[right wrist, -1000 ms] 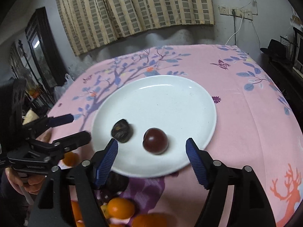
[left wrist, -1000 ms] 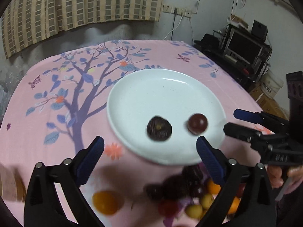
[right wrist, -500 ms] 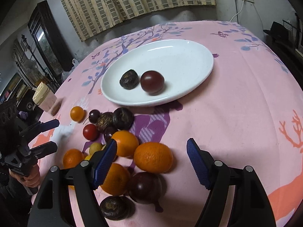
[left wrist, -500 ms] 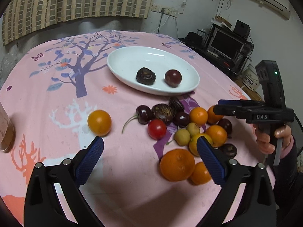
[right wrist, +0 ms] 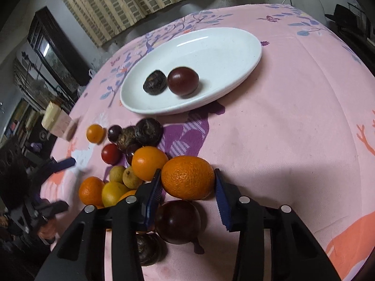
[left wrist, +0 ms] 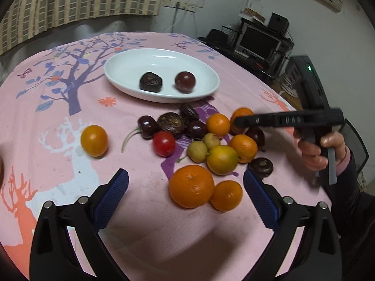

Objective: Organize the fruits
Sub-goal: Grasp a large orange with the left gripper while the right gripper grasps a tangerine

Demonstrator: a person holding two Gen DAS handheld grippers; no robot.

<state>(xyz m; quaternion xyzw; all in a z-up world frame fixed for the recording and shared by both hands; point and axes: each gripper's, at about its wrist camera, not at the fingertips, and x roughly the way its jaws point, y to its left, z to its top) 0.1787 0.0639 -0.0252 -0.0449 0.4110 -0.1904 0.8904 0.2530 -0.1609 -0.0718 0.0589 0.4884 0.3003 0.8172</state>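
Observation:
A white plate (left wrist: 131, 70) (right wrist: 234, 53) holds a wrinkled dark fruit (left wrist: 150, 82) (right wrist: 155, 84) and a dark red plum (left wrist: 185, 81) (right wrist: 183, 81). A pile of oranges, cherries, a red tomato (left wrist: 164, 143) and yellow-green fruits lies on the pink cloth in front of it. My right gripper (right wrist: 187, 185) is low over the pile, its blue pads on both sides of an orange (right wrist: 188, 177) and touching or nearly touching it. In the left wrist view it shows side-on (left wrist: 238, 121) over the pile. My left gripper (left wrist: 185, 190) is open and empty, just before a large orange (left wrist: 191, 186).
One orange fruit (left wrist: 94, 141) lies apart on the left of the pile. A dark plum (right wrist: 177, 221) sits under my right gripper. A cream and pink box (right wrist: 56, 119) stands at the table's left edge. A TV stand (left wrist: 257, 39) is behind the table.
Both grippers pulled back from the plate to the fruit pile. My right gripper dropped lower and its pads closed in around the orange. The left stayed open.

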